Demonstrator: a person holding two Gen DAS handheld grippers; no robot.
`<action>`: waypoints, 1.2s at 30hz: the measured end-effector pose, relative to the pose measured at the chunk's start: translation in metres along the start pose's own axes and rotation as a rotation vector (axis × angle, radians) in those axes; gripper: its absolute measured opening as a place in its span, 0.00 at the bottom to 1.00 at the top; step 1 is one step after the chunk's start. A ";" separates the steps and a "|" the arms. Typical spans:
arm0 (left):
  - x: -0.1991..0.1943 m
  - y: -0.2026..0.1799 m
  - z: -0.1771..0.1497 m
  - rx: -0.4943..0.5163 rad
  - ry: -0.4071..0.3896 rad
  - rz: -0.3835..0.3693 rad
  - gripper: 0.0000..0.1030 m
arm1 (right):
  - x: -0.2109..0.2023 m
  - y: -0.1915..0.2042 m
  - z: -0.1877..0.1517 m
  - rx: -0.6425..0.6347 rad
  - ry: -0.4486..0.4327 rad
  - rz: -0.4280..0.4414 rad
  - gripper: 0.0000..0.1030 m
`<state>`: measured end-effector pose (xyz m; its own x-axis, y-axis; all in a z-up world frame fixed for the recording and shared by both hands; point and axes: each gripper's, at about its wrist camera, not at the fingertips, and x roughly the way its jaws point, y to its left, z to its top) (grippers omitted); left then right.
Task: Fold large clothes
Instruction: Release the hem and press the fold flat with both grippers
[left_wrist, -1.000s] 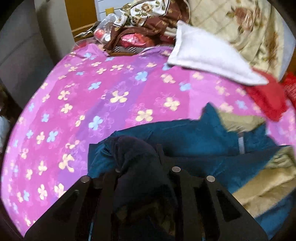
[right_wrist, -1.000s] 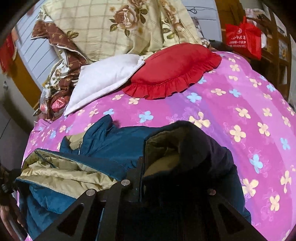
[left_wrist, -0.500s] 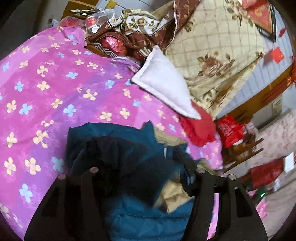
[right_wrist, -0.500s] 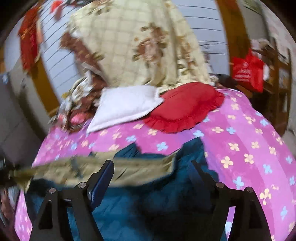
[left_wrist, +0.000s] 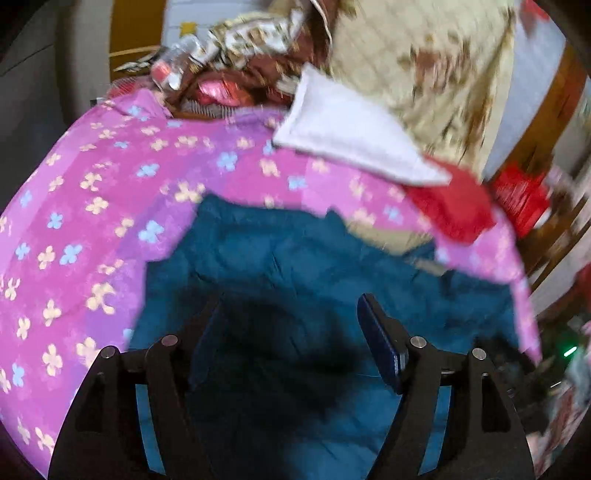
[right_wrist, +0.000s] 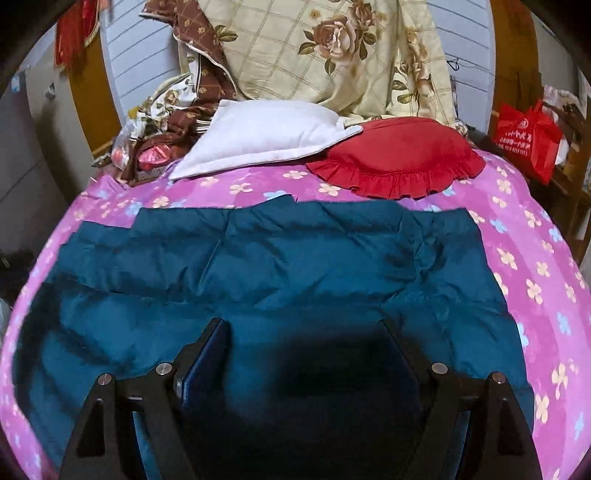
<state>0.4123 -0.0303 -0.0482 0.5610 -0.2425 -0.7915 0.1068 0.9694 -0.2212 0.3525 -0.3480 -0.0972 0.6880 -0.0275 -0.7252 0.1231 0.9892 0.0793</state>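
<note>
A large teal padded jacket lies spread flat on the pink flowered bedspread, its far edge toward the pillows. My right gripper is open just above the jacket's near part, with a dark patch of it between the fingers. In the blurred left wrist view the same jacket lies under my left gripper, which is also open with nothing held.
A white pillow and a red frilled cushion lie at the head of the bed against a rose-patterned quilt. Crumpled brown cloth and wrappers sit at the far left. A red bag hangs at the right.
Both grippers let go of the dark jacket folds they were holding and opened. The jacket, bunched with its beige lining showing, now lies spread flat, teal side up.
</note>
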 end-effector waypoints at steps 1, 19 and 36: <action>0.018 -0.003 -0.003 0.012 0.023 0.029 0.70 | 0.006 -0.001 0.002 -0.002 -0.001 -0.009 0.78; 0.087 0.001 0.018 0.002 -0.007 0.145 0.71 | 0.064 -0.020 0.033 0.065 0.018 -0.028 0.87; -0.046 0.070 -0.076 -0.030 -0.053 0.106 0.71 | -0.118 -0.122 -0.077 0.243 -0.042 0.072 0.87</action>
<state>0.3319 0.0462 -0.0704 0.6109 -0.1351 -0.7801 0.0202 0.9877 -0.1552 0.2009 -0.4541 -0.0741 0.7299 0.0311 -0.6829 0.2374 0.9253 0.2959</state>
